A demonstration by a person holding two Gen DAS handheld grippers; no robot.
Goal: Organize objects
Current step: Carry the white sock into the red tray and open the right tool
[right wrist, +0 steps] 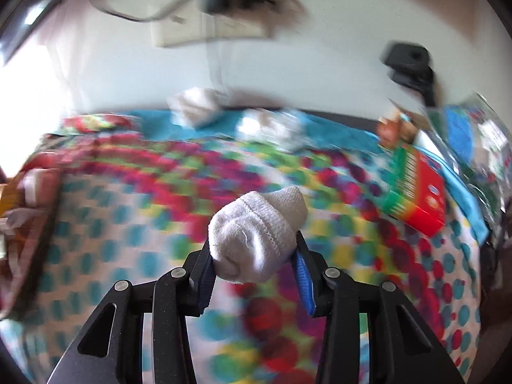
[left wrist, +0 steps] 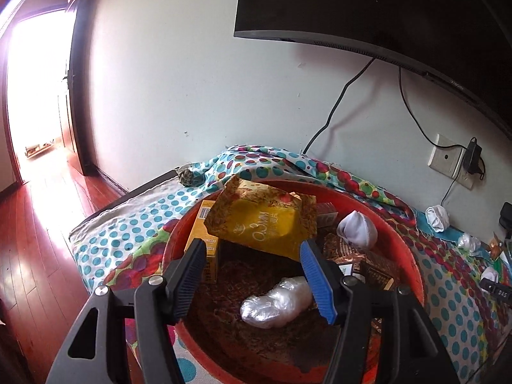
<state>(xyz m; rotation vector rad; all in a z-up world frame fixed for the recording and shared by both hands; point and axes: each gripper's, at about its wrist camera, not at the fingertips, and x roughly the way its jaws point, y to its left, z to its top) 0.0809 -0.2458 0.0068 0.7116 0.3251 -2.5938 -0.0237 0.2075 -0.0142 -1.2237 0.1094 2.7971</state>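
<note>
— White-painted wall (left wrist: 179, 96) at the back, a dark screen (left wrist: 368, 9) mounted on it with cables running down to a socket plate (left wrist: 446, 160). Below: a worktop under a dotted cloth (left wrist: 134, 227).

— What stands on the worktop?

— A round red basin (left wrist: 412, 256). Inside it: a yellow snack bag (left wrist: 265, 224) leaning over a yellow box (left wrist: 204, 243), a balled white sock (left wrist: 356, 228) by the far right wall, dark packets beside that, and a crumpled clear plastic bag (left wrist: 278, 300) low in the middle.

— Left gripper?

— Left gripper (left wrist: 252, 260) hangs over the basin, jaws spread wide and holding nothing. The plastic bag lies just beside the blue right-hand pad.

— Right gripper?

— Right gripper (right wrist: 252, 249) has its jaws closed around a rolled grey-white sock (right wrist: 256, 233), held above the cloth (right wrist: 128, 224). That view is motion-blurred.

— Anything else legible there?

— A second rolled sock (right wrist: 198, 105) near the wall, a crumpled clear wrapper (right wrist: 272, 128) just right of it, and a red-and-green carton (right wrist: 416, 188) to the right. A black object (right wrist: 409, 64) against the wall cannot be identified.
</note>
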